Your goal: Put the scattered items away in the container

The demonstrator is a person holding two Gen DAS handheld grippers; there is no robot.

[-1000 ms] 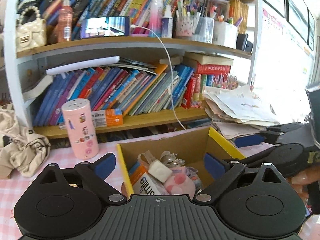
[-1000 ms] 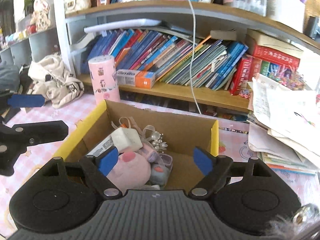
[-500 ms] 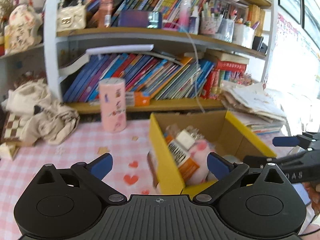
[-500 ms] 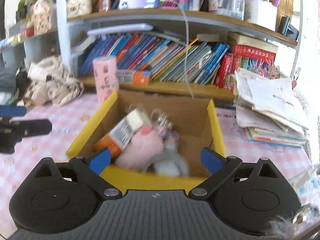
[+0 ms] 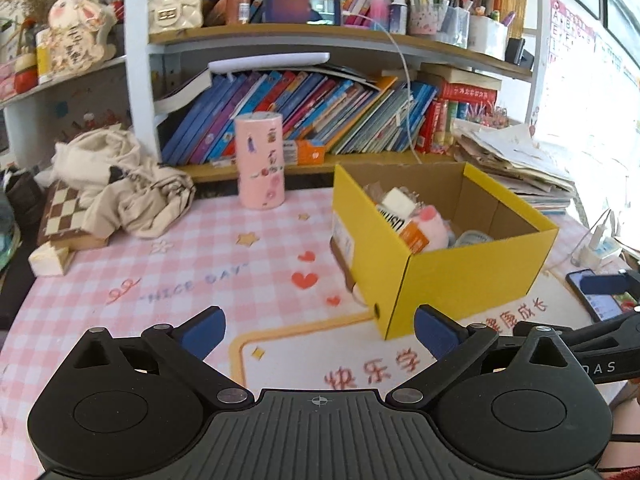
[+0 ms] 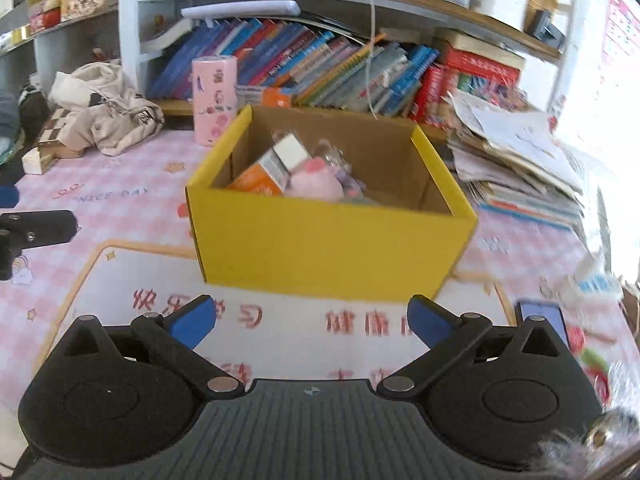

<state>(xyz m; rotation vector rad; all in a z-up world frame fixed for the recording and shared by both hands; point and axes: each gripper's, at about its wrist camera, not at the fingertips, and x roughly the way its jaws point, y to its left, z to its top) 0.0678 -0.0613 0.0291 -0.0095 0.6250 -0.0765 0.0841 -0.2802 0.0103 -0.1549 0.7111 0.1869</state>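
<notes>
On the pink checked surface point(image 6: 132, 200), the yellow cardboard box point(image 6: 332, 248) stands upright with its open top up, in front of the wooden bookshelf point(image 5: 320, 160). Inside it lie a pink plush toy point(image 6: 316, 184), a white block point(image 6: 292, 152) and an orange-and-white carton point(image 6: 260, 176), heaped toward the left side; the carton leans with its long axis running from the near left corner up toward the back wall. The right wrist view meets the box's long front wall nearly square on, so its long axis runs left to right there, while the left wrist view sees it corner-first, with the short end wall and its pale label point(image 5: 344, 240) showing, which the other view hides.

The left gripper point(image 5: 320, 332) hangs over the white printed mat point(image 5: 312, 356) with its jaws wide and nothing between them. The right gripper point(image 6: 312, 316) is short of the box's front wall, its jaws opening, almost fully spread, and also bare.

A pink cylindrical canister point(image 5: 260, 160) stands upright to the left of the box, near the shelf. Further left lies a crumpled beige cloth point(image 5: 120, 184) by a chequered board point(image 5: 64, 212). To the right a stack of loose papers point(image 6: 520, 168) rests beside the box, and a smartphone point(image 6: 544, 320) lies on the surface near the right gripper.
</notes>
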